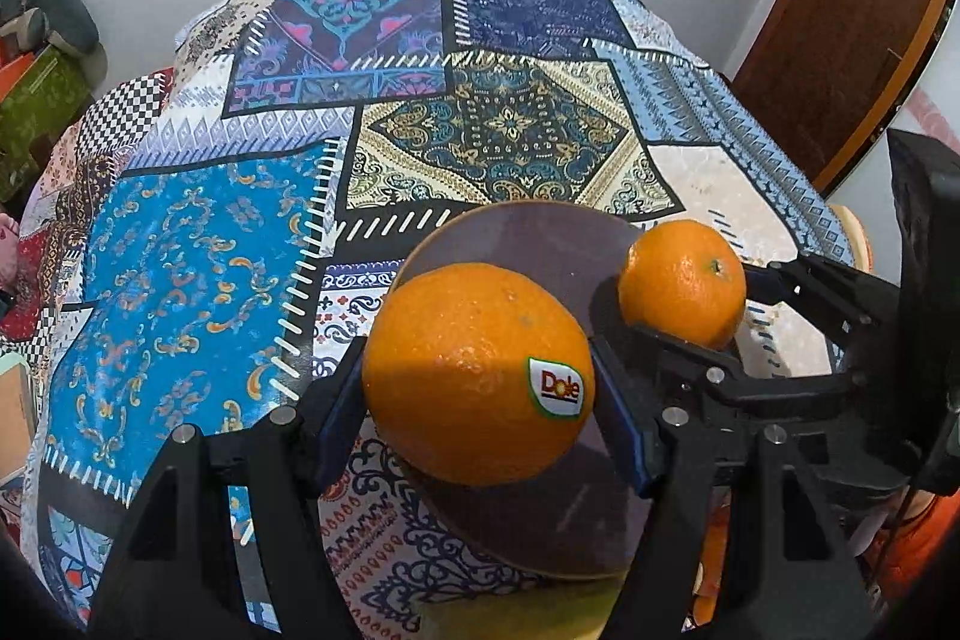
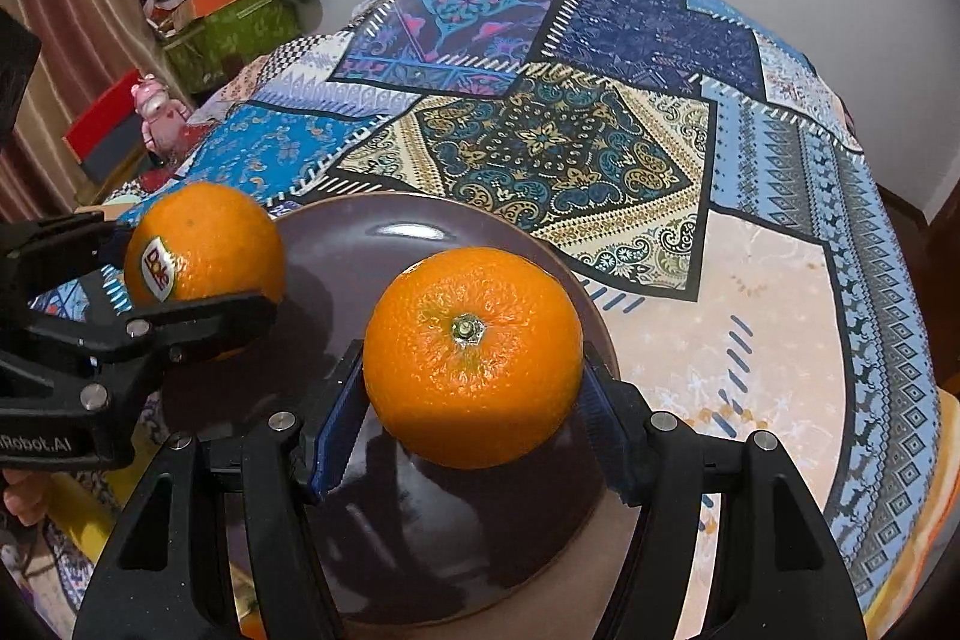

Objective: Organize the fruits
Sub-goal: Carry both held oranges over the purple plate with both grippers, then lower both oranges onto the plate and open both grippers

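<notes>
Left wrist view: left gripper (image 1: 480, 400) clamps Dole-stickered orange (image 1: 477, 373) above near edge of dark brown plate (image 1: 540, 232) on patchwork tablecloth (image 1: 198, 268); right gripper (image 1: 696, 310) at right grips second orange (image 1: 683, 280).

Right wrist view: right gripper (image 2: 474, 400) pinches stem-up orange (image 2: 473, 357) over plate (image 2: 372, 244); left gripper (image 2: 198, 274) holds stickered orange (image 2: 204, 244) at plate's left rim.

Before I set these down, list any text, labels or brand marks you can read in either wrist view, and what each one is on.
"Dole": on the oval sticker of the orange held in the left gripper; it also shows sideways in the right wrist view.
"Robot.AI": white print on the left gripper's black body, cut off by the picture's edge, so it may be longer.
The orange in the right gripper bears no label.
Nothing else is readable.
</notes>
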`<state>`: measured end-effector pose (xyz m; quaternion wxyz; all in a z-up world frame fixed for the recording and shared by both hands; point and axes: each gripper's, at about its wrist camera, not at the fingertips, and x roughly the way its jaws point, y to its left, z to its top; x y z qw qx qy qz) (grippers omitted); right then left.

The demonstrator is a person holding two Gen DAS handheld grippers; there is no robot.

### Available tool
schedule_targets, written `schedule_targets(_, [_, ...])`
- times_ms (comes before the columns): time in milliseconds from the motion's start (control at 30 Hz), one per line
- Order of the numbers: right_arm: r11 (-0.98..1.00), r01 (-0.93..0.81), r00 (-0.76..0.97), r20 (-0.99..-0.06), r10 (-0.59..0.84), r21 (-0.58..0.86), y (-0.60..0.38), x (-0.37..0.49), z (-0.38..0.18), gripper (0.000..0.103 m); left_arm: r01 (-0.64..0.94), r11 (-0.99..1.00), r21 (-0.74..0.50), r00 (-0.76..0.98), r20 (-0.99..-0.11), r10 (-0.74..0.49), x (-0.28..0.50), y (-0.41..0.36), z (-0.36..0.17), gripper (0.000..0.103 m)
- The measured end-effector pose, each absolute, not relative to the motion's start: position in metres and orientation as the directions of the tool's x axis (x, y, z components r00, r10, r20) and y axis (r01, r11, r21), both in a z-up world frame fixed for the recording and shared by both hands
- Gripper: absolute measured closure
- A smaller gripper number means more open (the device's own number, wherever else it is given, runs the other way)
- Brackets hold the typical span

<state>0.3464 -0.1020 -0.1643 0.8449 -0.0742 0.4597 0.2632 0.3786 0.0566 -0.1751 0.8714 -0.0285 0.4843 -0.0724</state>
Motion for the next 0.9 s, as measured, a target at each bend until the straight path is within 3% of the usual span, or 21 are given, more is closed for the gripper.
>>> schedule_targets(533, [0.840, -0.526, 0.379, -0.849, 0.369, 0.131, -0.097, 0.355, -0.178, 0.040, 0.084, 0.991, -0.105, 0.504, -0.854, -0.133, 0.389, 0.056, -0.185, 0.034])
schedule_targets(900, [0.847, -0.523, 0.431, -0.829, 0.356, 0.092, -0.103, 0.347, -0.160, 0.035, 0.088, 0.988, -0.123, 0.529, -0.835, -0.151, 0.379, 0.057, -0.169, 0.033])
